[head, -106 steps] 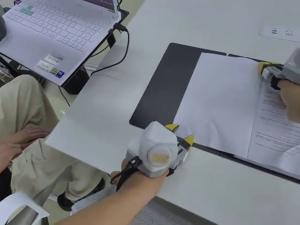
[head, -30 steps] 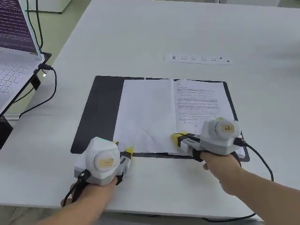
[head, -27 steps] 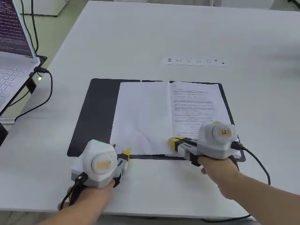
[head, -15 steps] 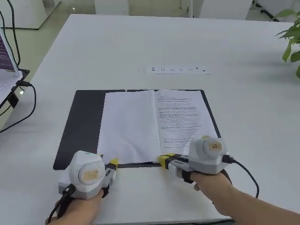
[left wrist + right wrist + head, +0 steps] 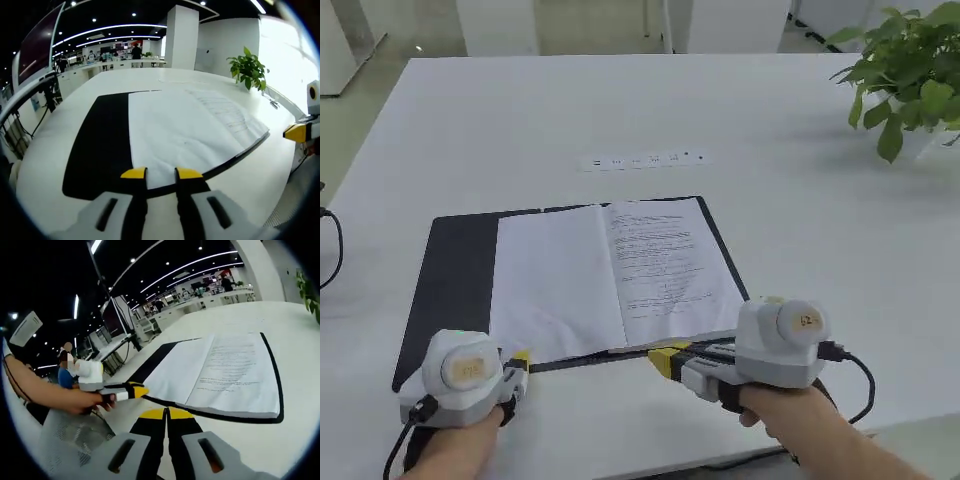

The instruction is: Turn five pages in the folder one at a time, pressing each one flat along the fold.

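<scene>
**Both jaws at the folder's near edge**

My left gripper point(image 5: 520, 358) sits at the lower left of the head view. Its yellow-tipped jaws are parted by a narrow gap and hold nothing, at the near edge of the open black folder point(image 5: 448, 285). My right gripper point(image 5: 665, 358), lower centre, has its jaws pressed together on nothing, just off that same edge. The folder lies mid-frame on the white desk point(image 5: 770, 130), with a blank white page point(image 5: 555, 280) left of the fold and a printed page point(image 5: 665, 265) right. A white power strip point(image 5: 645, 160) lies above it, and a green leafy plant point(image 5: 905, 80) stands at the upper right.
</scene>
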Available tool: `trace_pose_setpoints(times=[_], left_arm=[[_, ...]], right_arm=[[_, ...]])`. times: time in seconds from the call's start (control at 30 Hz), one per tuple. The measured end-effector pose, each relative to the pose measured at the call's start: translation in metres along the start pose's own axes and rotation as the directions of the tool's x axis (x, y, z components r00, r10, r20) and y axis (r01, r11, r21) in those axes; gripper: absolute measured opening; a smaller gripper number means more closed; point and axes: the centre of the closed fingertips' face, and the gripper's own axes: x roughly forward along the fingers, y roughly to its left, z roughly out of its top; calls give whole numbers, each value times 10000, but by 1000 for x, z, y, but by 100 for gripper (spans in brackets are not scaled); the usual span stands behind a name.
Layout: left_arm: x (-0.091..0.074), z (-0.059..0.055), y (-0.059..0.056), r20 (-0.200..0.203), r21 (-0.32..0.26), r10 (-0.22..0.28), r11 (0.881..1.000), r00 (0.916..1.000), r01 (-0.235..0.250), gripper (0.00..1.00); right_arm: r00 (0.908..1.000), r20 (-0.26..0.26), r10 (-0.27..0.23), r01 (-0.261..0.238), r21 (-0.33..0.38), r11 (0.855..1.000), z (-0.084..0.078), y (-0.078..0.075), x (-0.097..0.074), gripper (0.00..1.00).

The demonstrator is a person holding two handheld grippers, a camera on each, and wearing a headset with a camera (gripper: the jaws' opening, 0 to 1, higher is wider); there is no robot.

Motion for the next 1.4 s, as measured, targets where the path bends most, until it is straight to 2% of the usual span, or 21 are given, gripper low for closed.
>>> trace_pose_setpoints(times=[0.1, 0.13, 0.23, 0.27, 0.3, 0.37, 0.4, 0.47, 0.53, 0.6, 0.7, 0.8, 0.83, 0.9, 0.93, 1.0, 1.1, 1.17, 1.2, 1.3, 1.4], left_arm=[[-7, -1, -3, -958, -767, -266, 9969, 9950, 192, 24], [-11, 1, -5, -978, -1013, -415, 9944, 9943, 316, 24], [-28, 28, -11, -44, -1123, -722, 9911, 9974, 712, 26], [-38, 39, -13, 252, -1170, -776, 9899, 9967, 800, 27], [-45, 43, -13, 296, -1215, -807, 9891, 9963, 837, 29], [-61, 54, -13, 477, -1246, -768, 9888, 9959, 822, 32], [-70, 58, -14, 526, -1308, -773, 9879, 9956, 836, 33], [-86, 65, -18, 688, -1280, -867, 9872, 9939, 950, 35], [-97, 72, -21, 953, -1098, -929, 9886, 9911, 1032, 42], [-107, 74, -25, 947, -969, -1092, 9882, 9895, 1183, 48], [-127, 81, -28, 1400, -569, -1075, 9916, 9843, 1164, 54], [-144, 81, -27, 1531, -37, -856, 9962, 9845, 872, 63], [-148, 81, -28, 1583, 84, -855, 9963, 9837, 853, 67], [-157, 78, -23, 1442, 589, -546, 9972, 9880, 465, 75], [-162, 76, -21, 1374, 946, -395, 9952, 9897, 266, 78], [-168, 74, -20, 1403, 1164, -294, 9931, 9897, 130, 84], [-176, 69, -19, 1333, 1176, -197, 9930, 9909, 39, 93], [-182, 67, -18, 1424, 1106, -201, 9939, 9896, 43, 98], [-185, 67, -17, 1475, 1120, -159, 9937, 9889, -7, 99], [-192, 64, -18, 1500, 1232, -115, 9924, 9886, -71, 99], [-196, 63, -18, 1475, 1315, -101, 9913, 9890, -95, 99]], right_arm=[[9983, 548, -222, 259, -665, 9975, 23, 7, -26, 0], [9969, 729, -290, 352, -860, 9957, 29, 9, -32, 0], [9871, 1367, -831, 1102, -2047, 9726, 48, 7, -56, 0], [9752, 1883, -1162, 1643, -2644, 9503, 58, 4, -67, 0], [9698, 2057, -1308, 1872, -2848, 9401, 62, 2, -74, 0], [9645, 1948, -1781, 2264, -2636, 9377, 62, -6, -86, 0], [9574, 2007, -2075, 2541, -2448, 9357, 64, -12, -94, 0], [9460, 2235, -2349, 2760, -1751, 9451, 69, -20, -104, 5], [9347, 2320, -2692, 3002, -1104, 9475, 71, -28, -112, 14], [9300, 2249, -2908, 3146, -777, 9460, 70, -35, -116, 21], [9144, 2471, -3207, 3415, -455, 9388, 73, -43, -125, 30], [8963, 2685, -3529, 3700, -140, 9289, 74, -47, -133, 40], [8944, 2714, -3555, 3746, -206, 9269, 73, -48, -135, 45], [8919, 2651, -3665, 3879, -315, 9212, 70, -49, -137, 52], [8919, 2656, -3660, 3891, -383, 9204, 70, -48, -138, 56], [8938, 2572, -3673, 3920, -508, 9185, 67, -48, -139, 59], [8889, 2672, -3722, 3985, -502, 9158, 66, -49, -144, 67], [8928, 2667, -3631, 3889, -493, 9199, 65, -49, -145, 74], [8957, 2610, -3599, 3835, -442, 9225, 63, -48, -145, 79], [8920, 2686, -3636, 3938, -669, 9167, 59, -50, -149, 92], [8988, 2603, -3527, 3782, -535, 9242, 54, -51, -150, 99]])
